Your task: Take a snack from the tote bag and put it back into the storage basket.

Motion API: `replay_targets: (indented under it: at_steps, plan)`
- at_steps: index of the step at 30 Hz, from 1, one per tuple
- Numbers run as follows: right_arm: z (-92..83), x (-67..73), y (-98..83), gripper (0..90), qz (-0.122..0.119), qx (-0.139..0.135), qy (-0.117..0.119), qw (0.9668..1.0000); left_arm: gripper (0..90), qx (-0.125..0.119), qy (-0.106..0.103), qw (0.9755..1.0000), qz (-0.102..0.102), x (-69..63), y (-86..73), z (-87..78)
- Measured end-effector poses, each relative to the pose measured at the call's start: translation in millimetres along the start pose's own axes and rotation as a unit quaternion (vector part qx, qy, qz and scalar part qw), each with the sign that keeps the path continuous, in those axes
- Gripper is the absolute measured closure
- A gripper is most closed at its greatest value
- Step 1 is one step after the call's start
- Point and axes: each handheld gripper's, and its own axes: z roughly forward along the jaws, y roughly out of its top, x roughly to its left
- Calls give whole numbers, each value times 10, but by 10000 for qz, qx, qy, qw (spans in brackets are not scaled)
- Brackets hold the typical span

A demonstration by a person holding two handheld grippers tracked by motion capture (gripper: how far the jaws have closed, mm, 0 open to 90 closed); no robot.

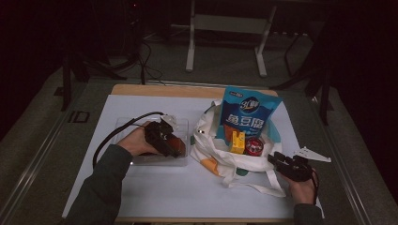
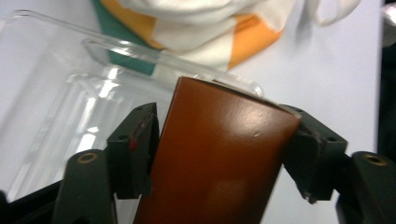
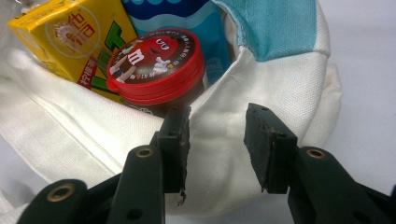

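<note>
My left gripper [image 1: 170,143] reaches down into a clear plastic tray [image 1: 141,161] left of centre. A brown box [image 2: 219,163] stands tilted between its jaws [image 2: 222,116] at the tray's rim [image 2: 140,51]. The pads sit beside the box's sides without a visible squeeze. My right gripper [image 1: 276,161] rests at the near right rim of a white cloth bag [image 1: 211,154]. Its jaws [image 3: 217,112] stand apart over the bag's cloth [image 3: 219,154]. The bag holds a red-lidded candy tub [image 3: 156,63], a yellow drink carton [image 3: 65,37] and a tall blue pouch [image 1: 248,112].
A white sheet [image 1: 155,192] covers the wooden table. The bag's strap [image 1: 263,187] trails toward the front edge. The left gripper's cable [image 1: 112,136] loops over the tray's left side. Table legs and stands rise in the dark behind the table.
</note>
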Motion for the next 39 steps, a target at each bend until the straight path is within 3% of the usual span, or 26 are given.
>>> replay_targets:
  at_steps: [5, 9, 20, 23, 26, 29, 34, 39]
  plan:
    - [-3, 0, 1, 597, 0, -5, 3, 10000, 241, 18, -106, 9999, -110, 3, -5, 80]
    - [-4, 1, 2, 596, -3, 1, 2, 10000, 189, 87, -77, 9999, -123, -7, -16, 122]
    - [-3, 2, 3, 595, -8, 2, -1, 10000, 174, -48, 18, 9999, -155, 6, -73, 91]
    - [-4, 3, 2, 595, -3, 2, -2, 10000, 187, -130, 128, 9997, -153, 1, -84, 72]
    - [-3, 1, 1, 594, -4, -2, 2, 10000, 244, -176, 445, 9988, -34, -23, -93, 46]
    - [-1, -4, -2, 595, 0, -7, 10, 10000, 273, -296, 602, 9977, 32, -35, -98, 9]
    - [2, -9, -9, 594, -3, -11, 11, 10000, 307, -597, 765, 9953, 1, -59, -100, -50]
    - [2, -8, -12, 594, -6, -18, 12, 10000, 285, -720, 877, 9934, -145, -59, -124, -67]
